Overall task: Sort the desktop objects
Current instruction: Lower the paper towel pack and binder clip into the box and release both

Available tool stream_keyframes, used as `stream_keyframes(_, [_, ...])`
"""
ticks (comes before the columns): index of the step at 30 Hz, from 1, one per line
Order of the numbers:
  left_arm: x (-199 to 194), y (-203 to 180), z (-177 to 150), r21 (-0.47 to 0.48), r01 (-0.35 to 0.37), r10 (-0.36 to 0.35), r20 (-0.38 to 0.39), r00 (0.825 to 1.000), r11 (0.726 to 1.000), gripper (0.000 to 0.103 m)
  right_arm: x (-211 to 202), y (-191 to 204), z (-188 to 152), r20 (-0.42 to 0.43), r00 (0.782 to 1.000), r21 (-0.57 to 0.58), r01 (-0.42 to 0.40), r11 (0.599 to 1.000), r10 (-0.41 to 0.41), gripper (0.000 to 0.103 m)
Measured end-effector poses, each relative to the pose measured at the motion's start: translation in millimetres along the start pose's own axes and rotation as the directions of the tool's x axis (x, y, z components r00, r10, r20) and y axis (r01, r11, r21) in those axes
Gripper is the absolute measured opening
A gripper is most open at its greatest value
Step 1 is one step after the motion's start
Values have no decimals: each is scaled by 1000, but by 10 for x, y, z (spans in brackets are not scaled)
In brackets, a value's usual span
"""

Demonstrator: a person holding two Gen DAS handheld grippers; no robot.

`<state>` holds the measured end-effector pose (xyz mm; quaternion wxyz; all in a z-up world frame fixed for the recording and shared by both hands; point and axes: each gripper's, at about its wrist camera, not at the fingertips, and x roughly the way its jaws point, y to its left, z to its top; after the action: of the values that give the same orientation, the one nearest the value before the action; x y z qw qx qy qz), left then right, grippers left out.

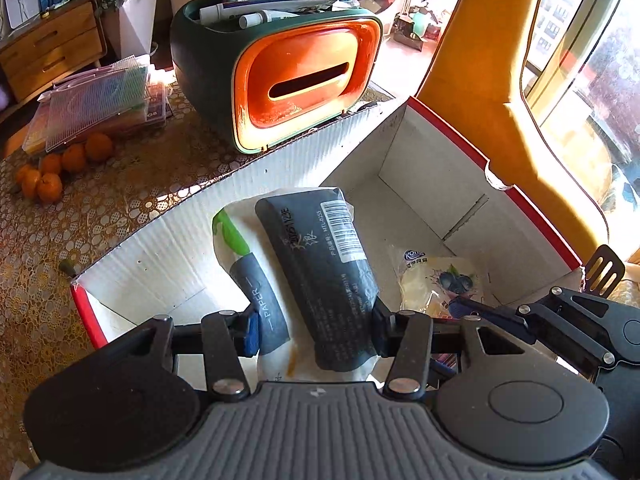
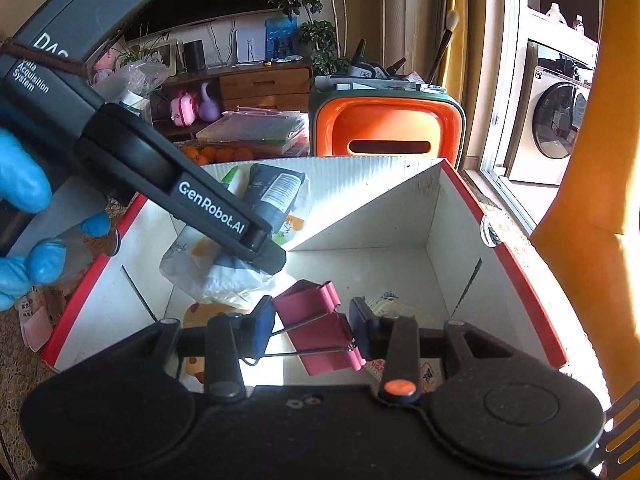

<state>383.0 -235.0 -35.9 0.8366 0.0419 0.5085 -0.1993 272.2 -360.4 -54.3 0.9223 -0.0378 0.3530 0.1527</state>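
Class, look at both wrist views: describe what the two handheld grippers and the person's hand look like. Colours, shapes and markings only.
The left gripper has black linkage arms with silver rivets, blue finger pads and a ribbed grey body. Seen from the right wrist, it carries white "GenRobot.AI" lettering. The right gripper is black with dark blue pads and one orange rivet. The person's hand wears a blue glove.

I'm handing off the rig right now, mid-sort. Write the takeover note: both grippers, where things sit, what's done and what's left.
Left gripper: jaws closed on a white tissue pack with a dark pouch lying on top, over the red-edged cardboard box; not released.
Right gripper: holds a pink binder clip above the same box, not dropped.
Done: a blueberry snack packet already lies on the box floor.
Left: release both loads into the box. Oranges and a plastic case remain on the table beside the green-and-orange organizer.
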Motion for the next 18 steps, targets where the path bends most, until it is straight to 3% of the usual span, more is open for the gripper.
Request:
stream_keyframes(4, [78,-3,8,26,-22,22,-4,1000,999,49,81,22,-24,-22,1000,-9,8,1000,-8,39])
stream_keyframes(12, [164,48,20,3,17,-17,-33,999,1000,52,196,17,-80,-60,998,-12,2,1000,-3,39])
stream_keyframes(18, [182,36,2,-5,7,-7,-28,1000,1000,58,221,37,-114,-76,997,-25,0,1000,-2,40])
